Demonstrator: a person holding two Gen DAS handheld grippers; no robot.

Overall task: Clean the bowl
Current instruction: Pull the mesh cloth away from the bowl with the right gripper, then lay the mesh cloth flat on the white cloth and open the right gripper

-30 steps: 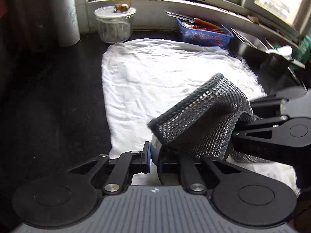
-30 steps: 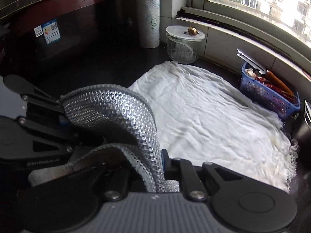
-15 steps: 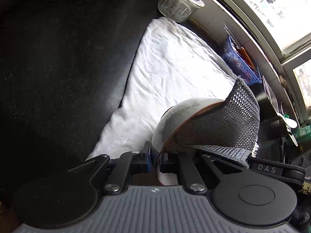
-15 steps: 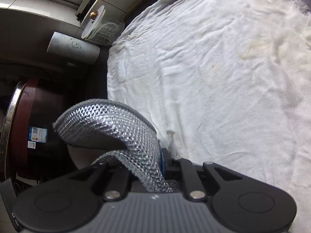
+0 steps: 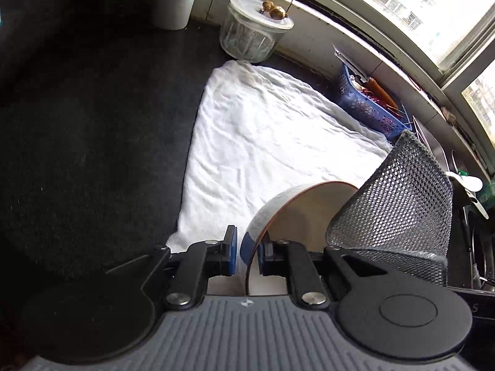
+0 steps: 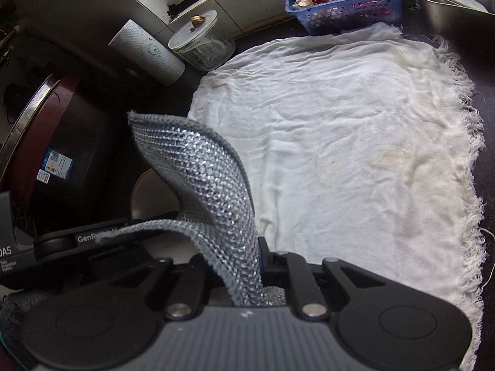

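Observation:
My left gripper [image 5: 247, 255] is shut on the rim of a white bowl [image 5: 306, 213] with a brown edge, held tilted above the white cloth [image 5: 263, 136]. My right gripper [image 6: 244, 266] is shut on a silvery mesh scouring cloth [image 6: 201, 179]. The mesh also shows in the left wrist view [image 5: 399, 198], folded against the bowl's open side on the right. In the right wrist view part of the bowl [image 6: 151, 198] shows behind the mesh, next to the left gripper's body.
A lidded glass jar [image 5: 250, 34], a paper roll [image 6: 145, 52] and a blue basket [image 5: 368, 105] holding a knife stand along the window wall. A metal basin [image 6: 454, 3] is at the far right. A dark red appliance [image 6: 40, 130] is on the left.
The mesh has slid off the bowl's top toward the right, baring more of the bowl's inside. Both cameras have swung, with the right gripper rotating back toward level.

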